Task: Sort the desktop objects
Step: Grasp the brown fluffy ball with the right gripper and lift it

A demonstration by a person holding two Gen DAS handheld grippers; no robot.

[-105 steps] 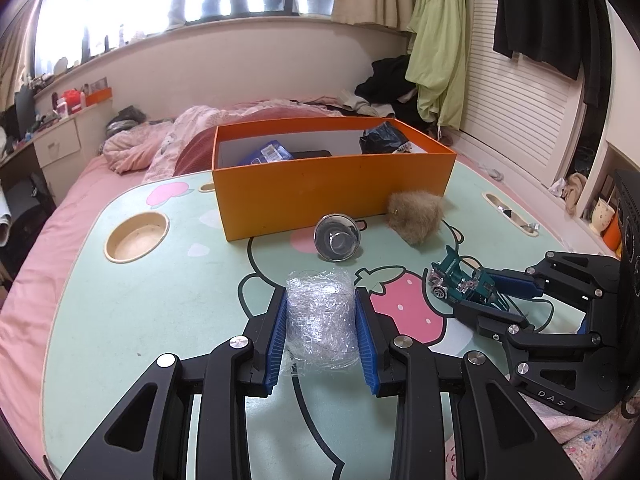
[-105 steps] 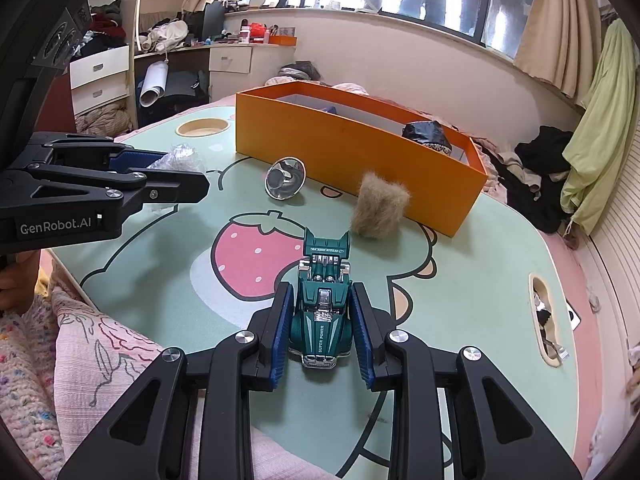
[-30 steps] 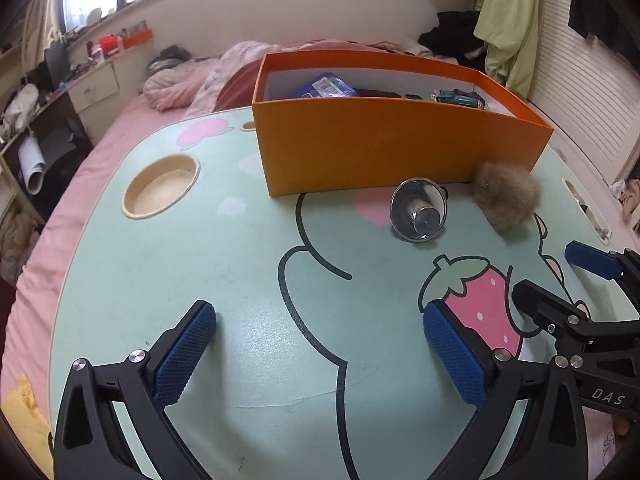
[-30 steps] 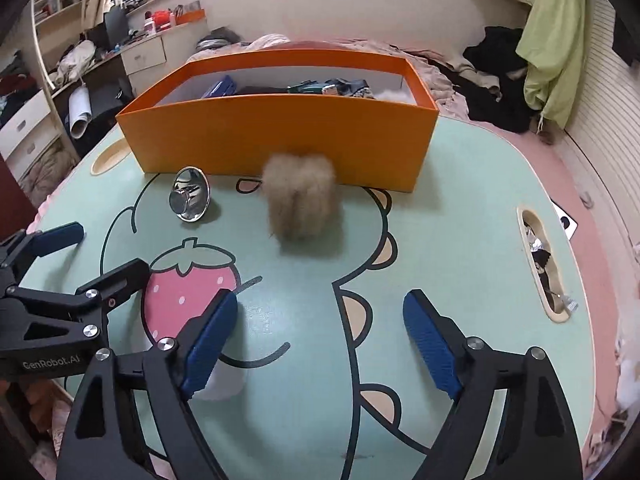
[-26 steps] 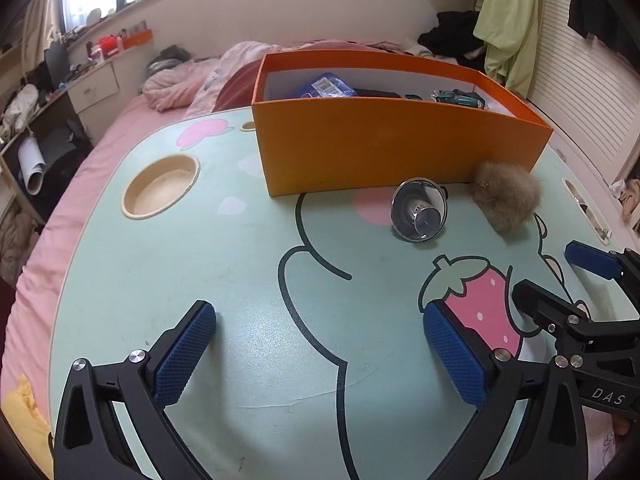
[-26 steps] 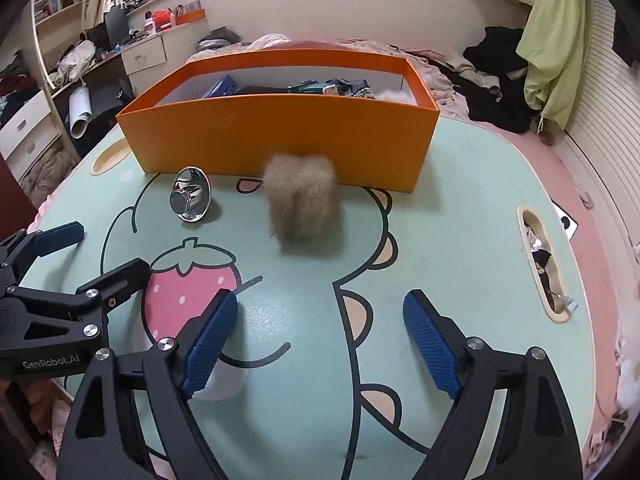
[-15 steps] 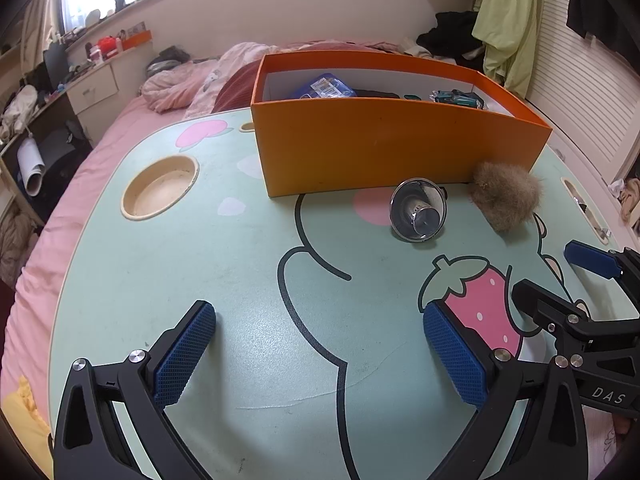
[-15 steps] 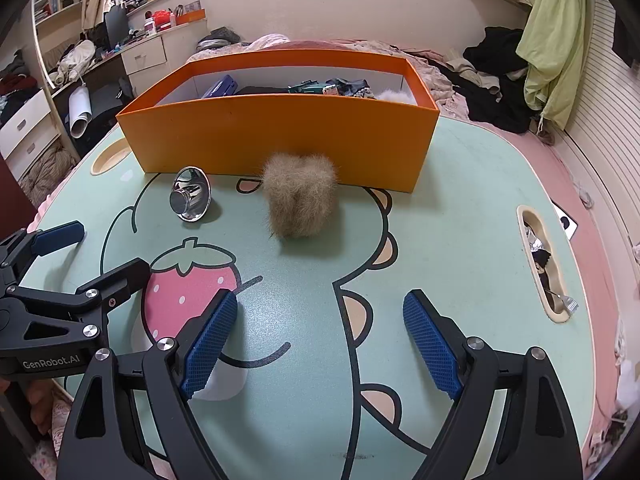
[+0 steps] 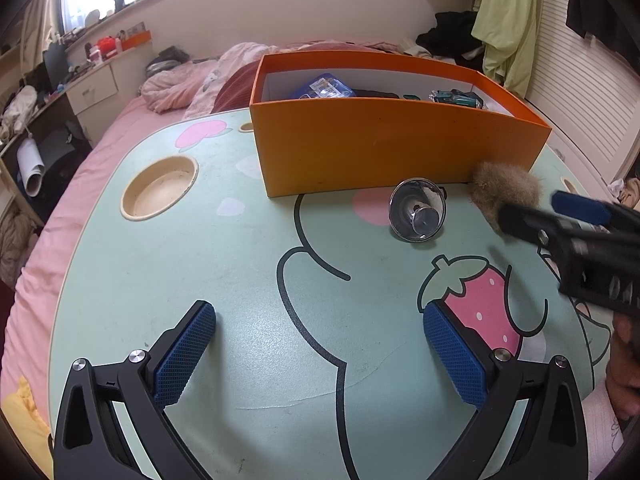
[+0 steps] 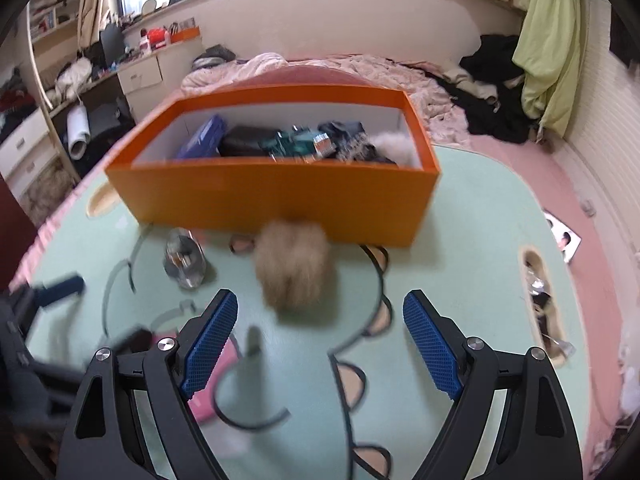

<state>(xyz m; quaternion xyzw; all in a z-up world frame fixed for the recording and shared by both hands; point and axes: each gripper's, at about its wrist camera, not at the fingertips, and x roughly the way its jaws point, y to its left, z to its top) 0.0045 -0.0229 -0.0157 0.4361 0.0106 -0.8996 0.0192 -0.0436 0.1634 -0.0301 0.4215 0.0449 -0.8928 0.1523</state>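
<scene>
With two loose items left on the desk (image 9: 248,360), the step in hand looks like the approach to the next pick. Fur ball (image 10: 294,266) sits on the desk just in front of the orange box (image 10: 276,200), close against its front wall, possibly touching; blur hides the contact. Metal funnel-like cup (image 9: 417,215) lies on its side just to the fur ball's left, apart from the box. Box already holds a toy car (image 9: 456,98), a blue packet (image 9: 326,88) and dark items.

Right tongs (image 10: 318,346) spread wide, nothing between the pads, lined up on the fur ball, which lies just beyond the tips. Left tongs (image 9: 320,356) likewise spread and empty, over bare desk, well short of the cup.

Next move, by my reading: bring the right tongs forward and down until the pads straddle the fur ball, close gently, since soft fur will compress, then lift clear of the box wall and release inside. The cup falls to the left tongs.
</scene>
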